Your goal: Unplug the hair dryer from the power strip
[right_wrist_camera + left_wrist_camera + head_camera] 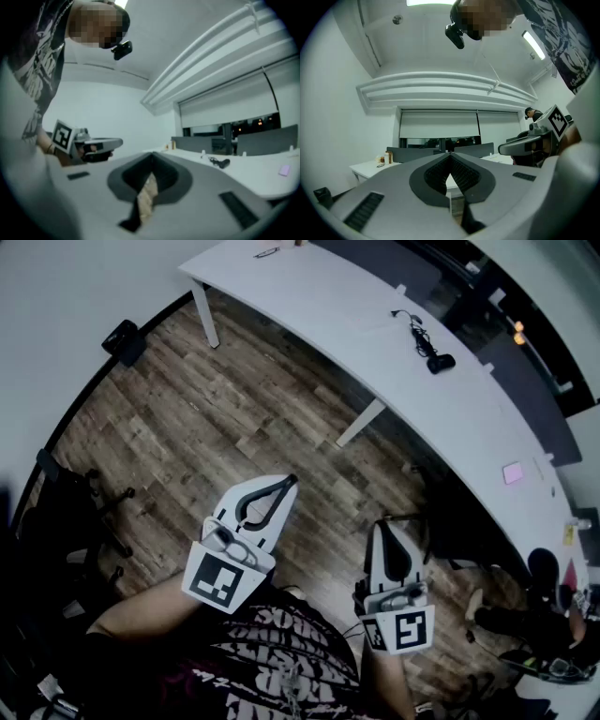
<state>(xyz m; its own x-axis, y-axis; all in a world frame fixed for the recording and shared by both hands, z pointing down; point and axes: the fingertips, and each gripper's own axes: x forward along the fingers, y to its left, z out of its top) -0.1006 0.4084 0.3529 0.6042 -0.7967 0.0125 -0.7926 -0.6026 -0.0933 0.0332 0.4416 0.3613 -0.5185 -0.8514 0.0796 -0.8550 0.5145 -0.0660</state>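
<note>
Where the hair dryer lies: the hair dryer (pixel 439 362) rests on the long white bench (pixel 337 315) across the room, well apart from both grippers.
Cord: a black cord (pixel 412 326) trails from it along the bench top; where it ends cannot be told.
Left gripper (pixel 289 483): held level over the wood floor (pixel 206 427); its fingers (pixel 435 174) are pressed together at the tips with nothing between them.
Right gripper (pixel 385 525): level beside the left one, not touching it; its fingers (pixel 127 177) are pressed together and pinch nothing, with only floor showing through the slit below the tips.
Marker cube (pixel 217 580): sits at the rear of the left gripper, near the person's arm; the right gripper carries one too.
Pink note (pixel 512 472): lies flat on the bench toward its right end, apart from the hair dryer.
Black box (pixel 123 337): on the floor against the wall, left of the bench leg (pixel 204 313).
Office chair (pixel 80 512): dark, at the left edge of the head view.
Shirt (pixel 272 652): dark with a pale pattern, between the two arms.
Second person (pixel 530 113): far back on the right in the left gripper view.
</note>
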